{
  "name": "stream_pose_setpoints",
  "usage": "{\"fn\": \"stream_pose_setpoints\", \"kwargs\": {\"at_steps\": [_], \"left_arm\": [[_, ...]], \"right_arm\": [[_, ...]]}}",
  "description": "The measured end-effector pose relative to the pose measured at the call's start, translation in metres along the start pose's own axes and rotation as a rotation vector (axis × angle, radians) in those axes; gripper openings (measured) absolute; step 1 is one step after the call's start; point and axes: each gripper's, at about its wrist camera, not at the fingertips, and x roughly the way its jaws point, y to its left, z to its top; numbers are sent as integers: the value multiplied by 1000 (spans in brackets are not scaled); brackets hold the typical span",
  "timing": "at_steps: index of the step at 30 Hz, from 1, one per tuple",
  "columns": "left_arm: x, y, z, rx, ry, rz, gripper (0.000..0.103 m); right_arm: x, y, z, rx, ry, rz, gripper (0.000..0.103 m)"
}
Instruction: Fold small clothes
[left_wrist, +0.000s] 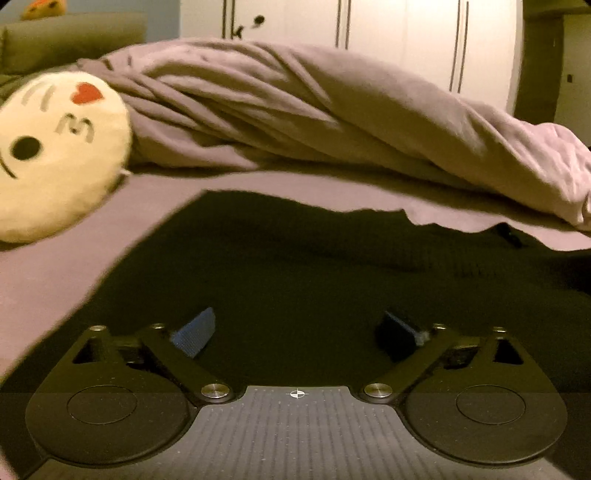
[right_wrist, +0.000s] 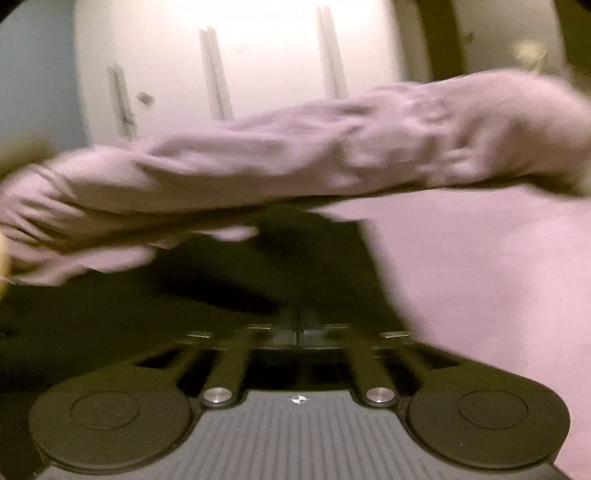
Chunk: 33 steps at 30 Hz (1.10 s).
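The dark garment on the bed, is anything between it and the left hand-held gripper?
Nothing visible. The left hand-held gripper sits open directly over the dark garment; the bunched duvet lies beyond it.

Dark garment (left_wrist: 295, 258) lies spread flat on pink sheet (left_wrist: 55, 280).

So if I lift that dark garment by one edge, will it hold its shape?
Probably not. The dark garment lies flat with soft ripples on the bed sheet, so it will likely drape and sag. The wavy far hem suggests thin, light cloth.
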Motion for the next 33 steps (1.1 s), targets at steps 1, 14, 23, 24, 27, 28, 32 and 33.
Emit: {"fn": "stream_pose_setpoints", "kwargs": {"at_steps": [1, 14, 23, 24, 27, 28, 32, 33], "left_arm": [[-7, 1, -2, 11, -4, -6, 97], [-48, 54, -24, 14, 6, 90, 98], [-99, 156, -66, -236, 92, 19, 100], [-98, 159, -66, -273, 102, 3, 100], [-85, 159, -61, -380, 114, -72, 100], [-78, 157, -57, -414, 119, -89, 100], [-60, 152, -48, -498, 135, -119, 92], [-59, 152, -47, -514, 130, -149, 75]], "right_arm": [[-8, 2, 1, 25, 0, 14, 7], [-47, 81, -52, -229, 39, 209, 61], [-125, -41, -62, 293, 49, 68, 71], [-121, -49, -68, 354, 82, 86, 71], [-109, -55, -76, 463, 143, 149, 71], [-104, -55, -75, 485, 150, 164, 71], [-82, -49, -67, 525, 169, 215, 65], [-80, -44, -66, 521, 179, 216, 47]]}}
